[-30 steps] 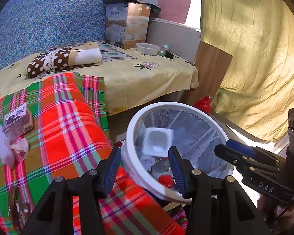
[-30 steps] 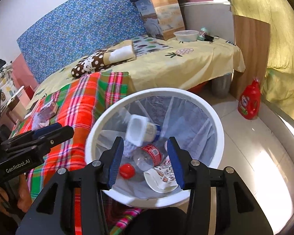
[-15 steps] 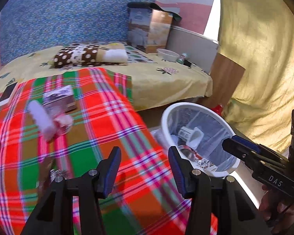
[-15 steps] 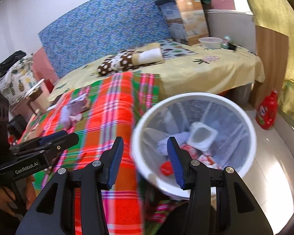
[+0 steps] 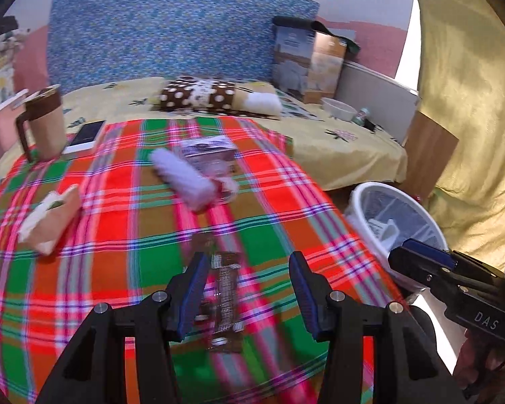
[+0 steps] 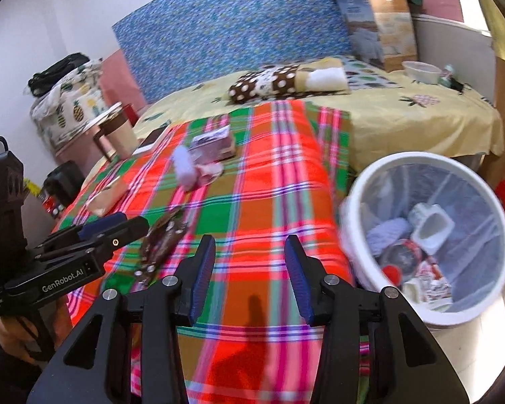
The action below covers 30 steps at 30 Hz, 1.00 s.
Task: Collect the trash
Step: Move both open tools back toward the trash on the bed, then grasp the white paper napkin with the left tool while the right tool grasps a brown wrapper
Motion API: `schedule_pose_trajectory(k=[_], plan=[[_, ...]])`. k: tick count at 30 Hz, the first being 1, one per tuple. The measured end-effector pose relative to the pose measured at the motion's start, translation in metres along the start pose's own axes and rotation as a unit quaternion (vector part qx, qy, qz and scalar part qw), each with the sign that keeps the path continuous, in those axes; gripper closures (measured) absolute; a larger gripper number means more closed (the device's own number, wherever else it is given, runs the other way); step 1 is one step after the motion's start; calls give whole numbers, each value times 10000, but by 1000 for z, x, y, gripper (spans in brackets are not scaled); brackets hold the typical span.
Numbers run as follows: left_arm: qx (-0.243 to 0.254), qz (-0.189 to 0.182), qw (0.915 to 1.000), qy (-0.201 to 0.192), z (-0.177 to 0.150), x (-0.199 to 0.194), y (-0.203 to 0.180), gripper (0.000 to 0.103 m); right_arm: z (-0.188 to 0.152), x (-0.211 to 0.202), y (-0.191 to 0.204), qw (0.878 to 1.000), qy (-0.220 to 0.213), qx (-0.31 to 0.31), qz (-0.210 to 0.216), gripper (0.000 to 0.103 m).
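A dark brown wrapper [image 5: 225,298] lies on the red-green plaid blanket [image 5: 124,215], right under my open, empty left gripper [image 5: 247,289]. It also shows in the right wrist view [image 6: 161,242]. Farther back lie a white crumpled tissue roll [image 5: 185,178], a small printed box [image 5: 208,153] and a tan paper packet [image 5: 50,222]. The white trash bin [image 6: 360,245], holding a cup, bottle and papers, stands on the floor to the right of the bed. My right gripper [image 6: 249,272] is open and empty over the blanket's front edge.
A brown-topped mug [image 5: 45,124] and a phone [image 5: 86,136] sit at the blanket's far left. A dotted pillow [image 5: 205,96], a carton [image 5: 306,64] and a bowl [image 5: 338,109] are on the yellow sheet behind. A yellow curtain [image 5: 471,101] hangs on the right.
Both grippers have swung left from above the bin to over the plaid blanket. The bin now sits at the right of both views. The brown wrapper has come under the left gripper.
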<state>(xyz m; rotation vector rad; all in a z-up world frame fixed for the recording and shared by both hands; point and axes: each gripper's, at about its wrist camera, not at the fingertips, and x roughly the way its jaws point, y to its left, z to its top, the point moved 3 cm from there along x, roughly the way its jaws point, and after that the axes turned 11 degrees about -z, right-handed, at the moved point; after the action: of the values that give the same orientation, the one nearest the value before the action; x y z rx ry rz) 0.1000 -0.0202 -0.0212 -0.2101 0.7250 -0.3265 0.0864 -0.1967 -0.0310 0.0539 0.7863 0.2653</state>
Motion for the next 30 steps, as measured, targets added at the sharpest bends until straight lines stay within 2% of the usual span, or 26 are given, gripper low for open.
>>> schedule_pose_trajectory(k=[9,18,27,30], plan=[[-303,499,9981,-221,-2,-29,51,53,-6,16,41,9988,274,-273,286,59],[-714,1063,9906,-488,0,-56,110,53,-11,39,78,9960,611,-501,427,59],[-1152,1290,9827,-657,3,-67,164,52,-15,58,95,9932,897,-706,234,60],[-1359,1323,9792,-726,5,-68,179,52,-15,59,91,9929,899,-781,82,68]])
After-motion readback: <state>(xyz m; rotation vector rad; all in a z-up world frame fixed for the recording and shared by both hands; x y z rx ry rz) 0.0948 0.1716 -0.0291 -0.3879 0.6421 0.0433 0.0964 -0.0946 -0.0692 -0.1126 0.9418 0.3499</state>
